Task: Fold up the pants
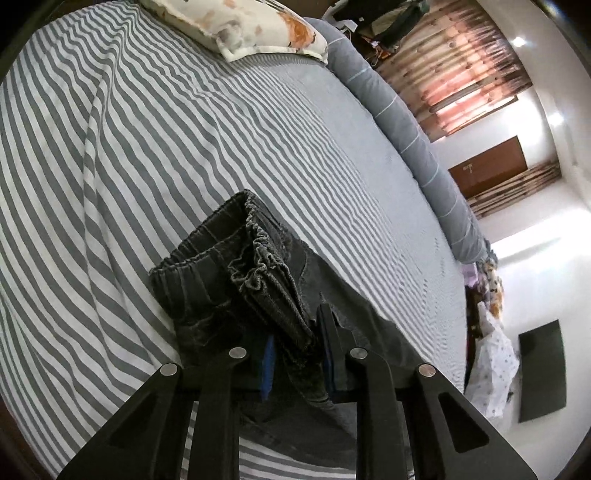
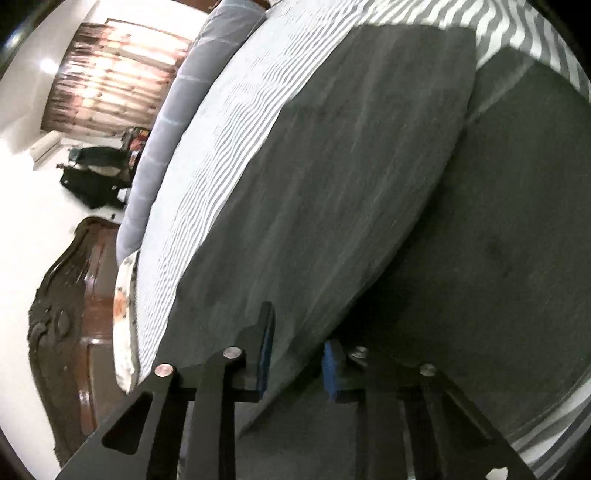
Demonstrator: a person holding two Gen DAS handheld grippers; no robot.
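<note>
Dark grey denim pants (image 1: 229, 280) lie on a grey-and-white striped bed (image 1: 129, 147). In the left wrist view the elastic waistband is bunched in front of my left gripper (image 1: 295, 354), which is shut on a fold of the waist end between its blue pads. In the right wrist view my right gripper (image 2: 299, 354) is shut on an edge of a pant leg (image 2: 351, 166) and holds it lifted above the lower leg (image 2: 517, 240), which lies flat on the bed.
A floral pillow (image 1: 240, 26) and a grey bolster (image 1: 406, 122) lie at the far side of the bed. A dark wooden headboard (image 2: 70, 325) stands at the left. Clothes (image 1: 495, 362) and a dark mat (image 1: 543, 369) lie on the floor.
</note>
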